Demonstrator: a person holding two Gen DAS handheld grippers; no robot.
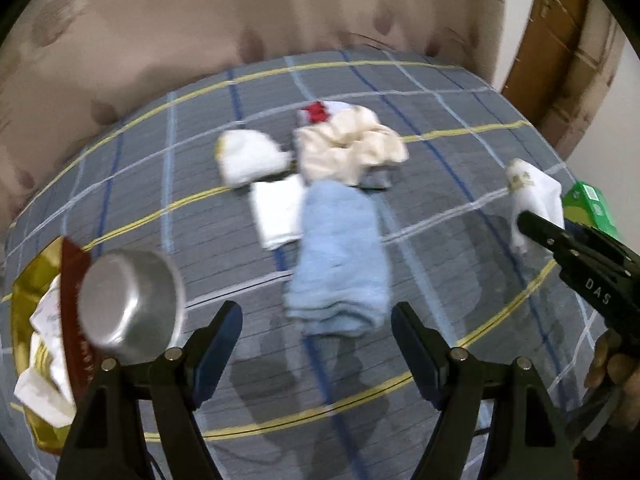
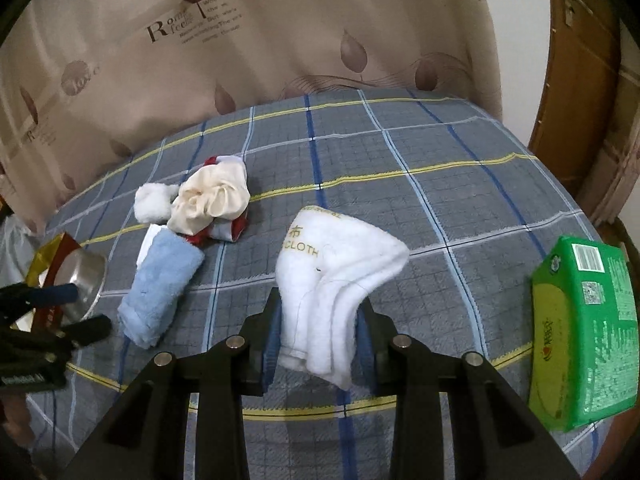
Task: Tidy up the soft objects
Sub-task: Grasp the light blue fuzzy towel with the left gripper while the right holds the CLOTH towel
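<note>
You are holding the white cloth (image 2: 336,280) pinched in your right gripper (image 2: 318,332), lifted above the plaid bed (image 2: 440,184). Your left gripper (image 1: 316,344) is hanging wide and empty above the blue towel (image 1: 340,256). Be keeping the clamp firm so the drooping folds are not slipping.

Matte black plastic left gripper (image 1: 316,344): two angular arms, round silver screw heads at the pivots, blue pads lining its fingers. The matte black right gripper (image 2: 318,336) matches, blue pads too, with white "DAS" lettering along its side.
</note>
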